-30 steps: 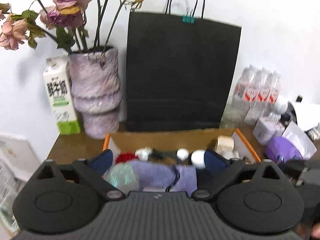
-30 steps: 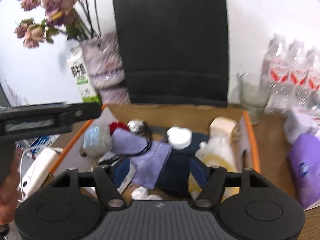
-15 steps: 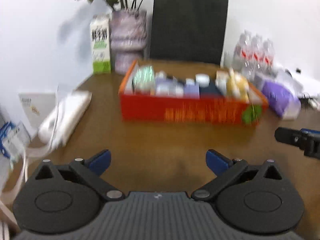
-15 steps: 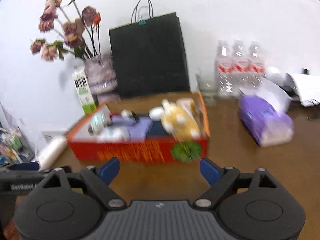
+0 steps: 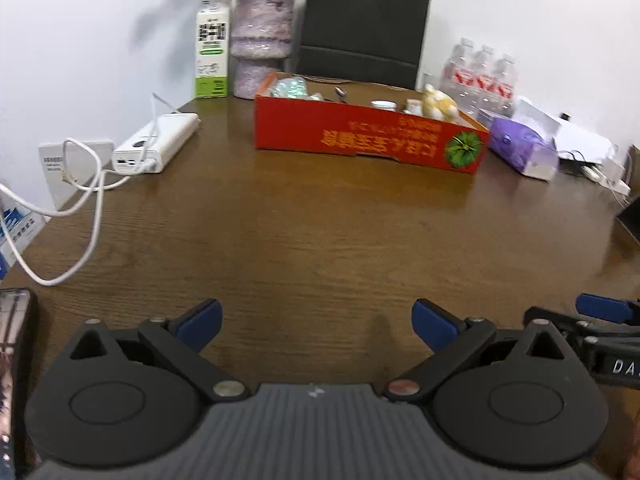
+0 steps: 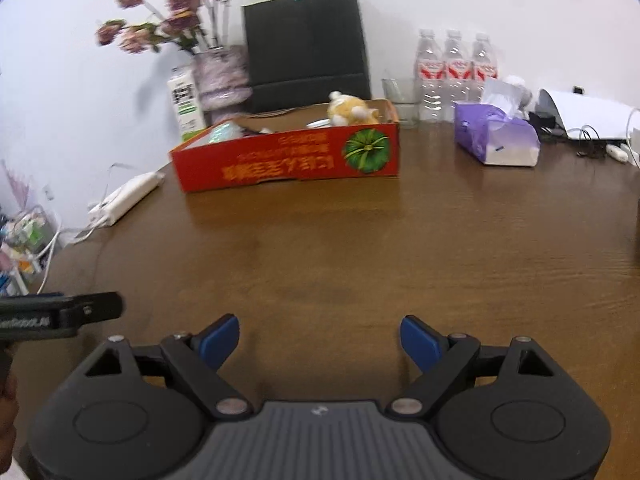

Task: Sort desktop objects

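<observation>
Currently both grippers — left (image 5: 316, 320), right (image 6: 320, 338) — had fingers apart, empty, over bare surface (image 5: 320, 232); red box (image 5: 368, 136) well ahead.

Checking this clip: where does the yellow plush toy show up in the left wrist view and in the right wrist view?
Left wrist: the yellow plush toy pokes up at the right end of the red box, upper right of centre.
Right wrist: the toy sits at the box's right end, above centre.
Shared landmark: the green round emblem on the box's front, just below the toy in both.
</observation>
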